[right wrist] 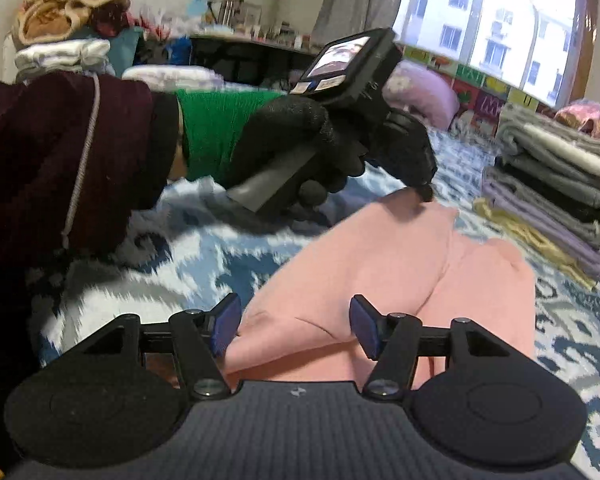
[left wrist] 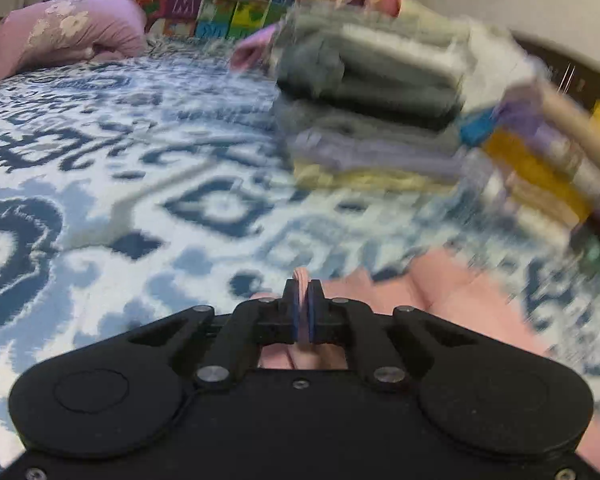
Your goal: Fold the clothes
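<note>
A pink garment (right wrist: 400, 264) lies on the blue-and-white patterned bedspread (right wrist: 204, 252). My left gripper (left wrist: 303, 312) is shut on an edge of the pink garment (left wrist: 452, 292), a fold of cloth pinched between its blue pads. In the right wrist view the left gripper (right wrist: 424, 192), held by a black-gloved hand (right wrist: 300, 136), grips the garment's far corner. My right gripper (right wrist: 296, 330) is open low over the near edge of the garment, with its fingers (right wrist: 226, 326) on either side of the cloth.
A stack of folded clothes (right wrist: 556, 184) in grey, black, lilac and yellow stands on the bed to the right, blurred as the folded stack (left wrist: 372, 112) in the left wrist view. A pink pillow (left wrist: 68, 32) and a colourful letter-block bumper (left wrist: 188, 4) line the head of the bed. The person's dark sleeve (right wrist: 52, 160) fills the left.
</note>
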`<state>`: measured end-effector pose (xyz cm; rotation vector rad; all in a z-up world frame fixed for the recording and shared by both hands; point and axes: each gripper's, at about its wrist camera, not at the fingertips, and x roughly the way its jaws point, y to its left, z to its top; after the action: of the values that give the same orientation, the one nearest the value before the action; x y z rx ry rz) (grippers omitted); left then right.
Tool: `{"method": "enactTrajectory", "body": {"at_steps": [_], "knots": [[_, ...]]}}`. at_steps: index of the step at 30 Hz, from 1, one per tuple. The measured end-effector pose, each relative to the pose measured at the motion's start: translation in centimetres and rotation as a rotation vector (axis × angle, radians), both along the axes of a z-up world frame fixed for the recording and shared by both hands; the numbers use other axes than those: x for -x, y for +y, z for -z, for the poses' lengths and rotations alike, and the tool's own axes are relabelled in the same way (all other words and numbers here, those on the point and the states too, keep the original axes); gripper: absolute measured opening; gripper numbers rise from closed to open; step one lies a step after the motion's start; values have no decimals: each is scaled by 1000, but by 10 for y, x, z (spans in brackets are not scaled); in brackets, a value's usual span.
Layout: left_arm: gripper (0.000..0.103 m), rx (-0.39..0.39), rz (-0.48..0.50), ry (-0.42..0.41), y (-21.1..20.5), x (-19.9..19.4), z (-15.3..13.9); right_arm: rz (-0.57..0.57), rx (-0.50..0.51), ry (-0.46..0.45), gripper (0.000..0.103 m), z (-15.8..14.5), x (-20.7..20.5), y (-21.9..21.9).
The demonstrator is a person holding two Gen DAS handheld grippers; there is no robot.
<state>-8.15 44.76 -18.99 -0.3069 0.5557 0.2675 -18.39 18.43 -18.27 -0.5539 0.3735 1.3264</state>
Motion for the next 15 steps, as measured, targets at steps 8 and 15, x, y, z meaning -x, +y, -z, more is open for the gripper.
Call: {"method": "enactTrajectory", "body": {"at_steps": [8, 15], "knots": [[25, 10, -25, -40, 2, 15, -17, -30, -84, 68, 60, -12, -1, -17], [26, -42, 67, -27, -28, 40, -29, -92, -23, 86, 57, -1, -1, -14]]}}
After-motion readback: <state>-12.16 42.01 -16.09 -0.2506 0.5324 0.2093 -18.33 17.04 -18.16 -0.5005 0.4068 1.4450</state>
